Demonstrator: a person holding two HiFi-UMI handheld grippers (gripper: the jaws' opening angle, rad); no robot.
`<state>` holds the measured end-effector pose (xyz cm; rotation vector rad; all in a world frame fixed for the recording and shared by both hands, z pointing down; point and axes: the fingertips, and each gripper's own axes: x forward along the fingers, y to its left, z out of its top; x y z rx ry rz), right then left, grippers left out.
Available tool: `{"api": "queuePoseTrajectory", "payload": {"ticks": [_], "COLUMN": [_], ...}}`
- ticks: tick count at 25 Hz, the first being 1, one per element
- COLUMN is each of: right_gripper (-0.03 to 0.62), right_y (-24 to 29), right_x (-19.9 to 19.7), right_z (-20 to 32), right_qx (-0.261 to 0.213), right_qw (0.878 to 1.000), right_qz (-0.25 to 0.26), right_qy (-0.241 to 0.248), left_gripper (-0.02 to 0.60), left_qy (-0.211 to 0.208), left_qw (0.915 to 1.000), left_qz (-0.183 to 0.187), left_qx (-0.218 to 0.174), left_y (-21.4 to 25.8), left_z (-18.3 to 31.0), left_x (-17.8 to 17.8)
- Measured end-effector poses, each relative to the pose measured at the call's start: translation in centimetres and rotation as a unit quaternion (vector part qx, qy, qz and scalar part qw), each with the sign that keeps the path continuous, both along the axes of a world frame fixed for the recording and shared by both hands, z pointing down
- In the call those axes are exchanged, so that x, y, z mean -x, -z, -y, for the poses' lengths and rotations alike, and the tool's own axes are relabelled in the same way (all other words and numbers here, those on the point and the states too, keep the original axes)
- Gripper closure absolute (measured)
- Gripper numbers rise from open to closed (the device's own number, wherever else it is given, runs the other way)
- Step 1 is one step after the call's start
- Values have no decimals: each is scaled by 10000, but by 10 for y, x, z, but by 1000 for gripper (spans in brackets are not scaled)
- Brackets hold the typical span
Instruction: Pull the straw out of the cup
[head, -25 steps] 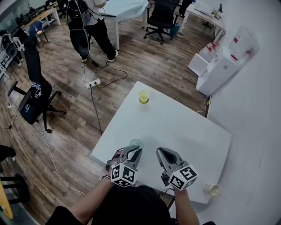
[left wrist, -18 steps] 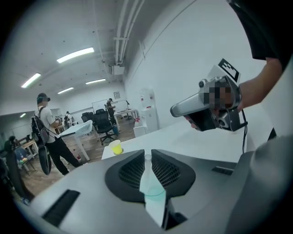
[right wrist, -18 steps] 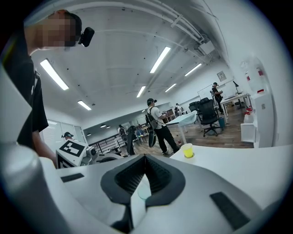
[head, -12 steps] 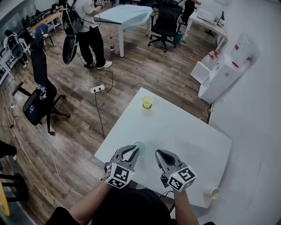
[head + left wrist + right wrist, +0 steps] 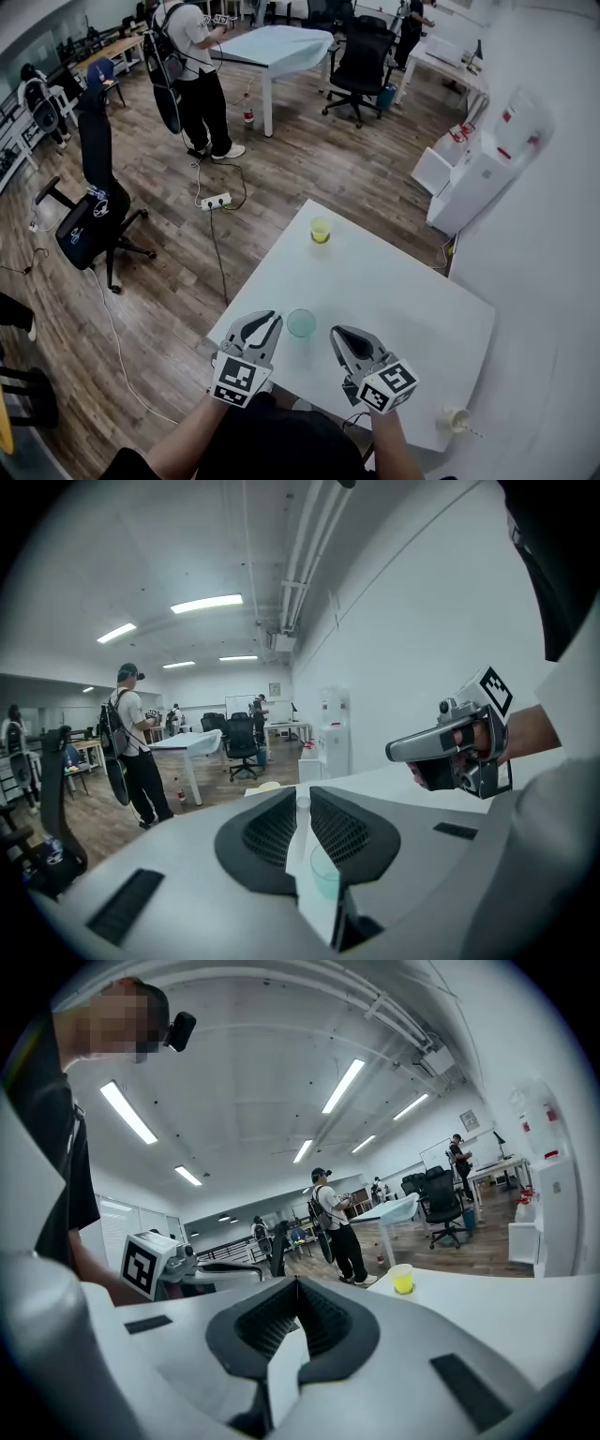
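Tongs status: left tongs slightly parted, empty; right tongs clenched, empty. Teal cup upright on worktop between them.

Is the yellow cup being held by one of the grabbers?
No, the yellow cup stands by itself at the far edge of the table, away from the left hand-held gripper and the right hand-held gripper.

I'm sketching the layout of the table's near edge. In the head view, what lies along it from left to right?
Left hand-held gripper → green cup → right hand-held gripper → small pale cup.
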<state>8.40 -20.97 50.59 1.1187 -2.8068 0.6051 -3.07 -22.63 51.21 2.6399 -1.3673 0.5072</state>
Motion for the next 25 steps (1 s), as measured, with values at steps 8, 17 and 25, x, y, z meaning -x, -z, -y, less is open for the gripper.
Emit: {"api": "queuePoseTrajectory", "payload": {"ticks": [8, 17, 25], "right_gripper": [572, 572, 572], "right_y": [7, 16, 24], "right_x": [6, 3, -3], "right_z": [-2, -4, -7], "right_qx": [-77, -185, -278], "right_qw": [10000, 9998, 9995], "right_qz": [5, 19, 52], "right_qy": [46, -49, -131], "left_gripper": [524, 525, 525], "left_qy": [251, 589, 798], "left_qw": [9991, 9960, 9943], "left_qz": [-166, -590, -579], "left_qx": [-284, -315, -399], "left_y": [31, 52, 61], "left_z": [-4, -8, -13], "left_x": [25, 54, 77]}}
